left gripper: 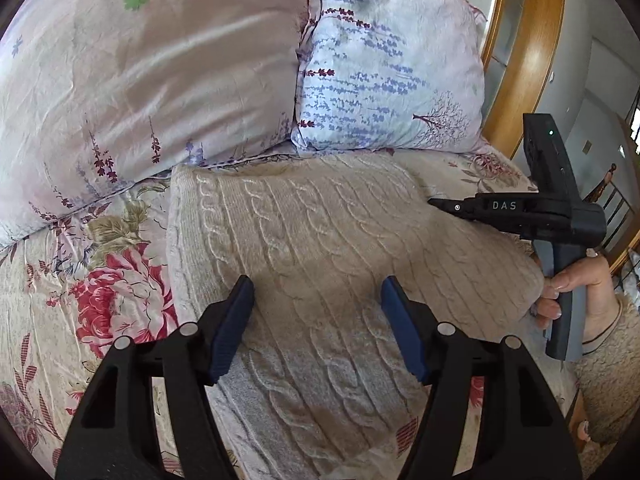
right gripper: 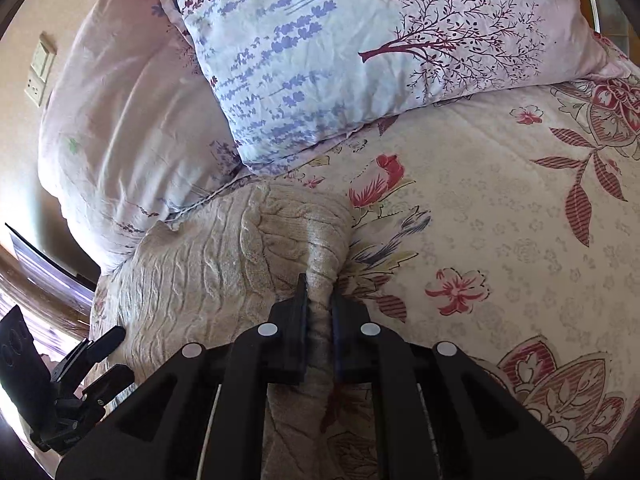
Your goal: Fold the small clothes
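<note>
A cream cable-knit sweater [left gripper: 320, 220] lies folded on the flowered bedsheet [left gripper: 48, 288]. My left gripper [left gripper: 316, 284] hovers over its middle, open, with nothing between the blue pads. In the right wrist view my right gripper [right gripper: 320, 284] is shut on a bunched edge of the sweater [right gripper: 200, 272], with the knit pinched between the jaws. The left wrist view shows the right gripper [left gripper: 444, 203] at the sweater's right edge, held by a hand [left gripper: 576, 280]. The left gripper [right gripper: 120, 360] appears at the lower left of the right wrist view, its fingers apart.
Two pillows lean at the head of the bed: a pink one [left gripper: 152, 72] and a pale blue lavender-print one [left gripper: 384, 64]. A wooden headboard [left gripper: 528, 52] stands behind them. Bare flowered sheet [right gripper: 500, 220] spreads to the right of the sweater. Wall sockets [right gripper: 40, 72] sit far left.
</note>
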A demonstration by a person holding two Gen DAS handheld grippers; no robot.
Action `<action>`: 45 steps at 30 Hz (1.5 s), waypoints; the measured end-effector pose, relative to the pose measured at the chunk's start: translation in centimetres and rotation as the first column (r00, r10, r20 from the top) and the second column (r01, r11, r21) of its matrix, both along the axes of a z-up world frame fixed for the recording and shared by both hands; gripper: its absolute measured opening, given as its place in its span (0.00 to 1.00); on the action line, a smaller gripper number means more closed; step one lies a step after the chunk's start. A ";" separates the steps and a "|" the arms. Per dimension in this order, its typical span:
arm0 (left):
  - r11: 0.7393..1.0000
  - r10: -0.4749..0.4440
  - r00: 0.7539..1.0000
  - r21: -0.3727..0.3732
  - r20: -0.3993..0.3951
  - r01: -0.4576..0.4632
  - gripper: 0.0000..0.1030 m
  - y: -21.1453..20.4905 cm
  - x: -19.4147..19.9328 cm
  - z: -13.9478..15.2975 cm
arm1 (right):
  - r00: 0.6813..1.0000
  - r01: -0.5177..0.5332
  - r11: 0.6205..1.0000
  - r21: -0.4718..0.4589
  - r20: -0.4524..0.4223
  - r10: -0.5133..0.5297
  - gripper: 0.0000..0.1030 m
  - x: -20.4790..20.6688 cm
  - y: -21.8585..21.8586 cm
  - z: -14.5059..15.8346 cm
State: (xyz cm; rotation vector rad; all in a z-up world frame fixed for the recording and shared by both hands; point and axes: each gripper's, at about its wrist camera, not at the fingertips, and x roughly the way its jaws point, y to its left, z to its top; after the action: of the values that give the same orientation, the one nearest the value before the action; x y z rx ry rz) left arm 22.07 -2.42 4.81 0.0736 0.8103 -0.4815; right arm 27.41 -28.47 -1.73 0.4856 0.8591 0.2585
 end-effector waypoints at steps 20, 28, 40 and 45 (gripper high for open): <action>0.973 0.187 0.977 0.119 0.101 -0.198 0.78 5.1 -3.1 -1.6 | 0.965 -0.091 0.888 -0.451 0.180 0.190 0.41 -10.0 7.7 3.5; 0.971 0.200 0.977 0.120 0.068 -0.207 0.79 5.1 -2.7 -2.7 | 0.975 -0.109 0.881 -0.461 0.125 0.186 0.42 -9.7 7.6 2.0; 0.953 0.259 0.960 0.136 0.103 -0.272 0.94 7.1 -4.8 -1.2 | 0.980 0.047 0.942 -0.331 0.197 0.020 0.84 -12.6 3.1 4.5; 0.945 0.319 0.943 0.050 0.091 -0.324 0.98 10.0 -6.2 0.0 | 0.962 0.178 0.912 -0.369 0.261 -0.082 0.96 -15.0 1.2 6.0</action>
State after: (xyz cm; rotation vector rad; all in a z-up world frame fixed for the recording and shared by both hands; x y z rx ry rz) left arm 15.85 7.54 4.78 0.0189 0.7397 -0.1420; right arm 12.40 -27.30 4.23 0.1321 0.6148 0.0164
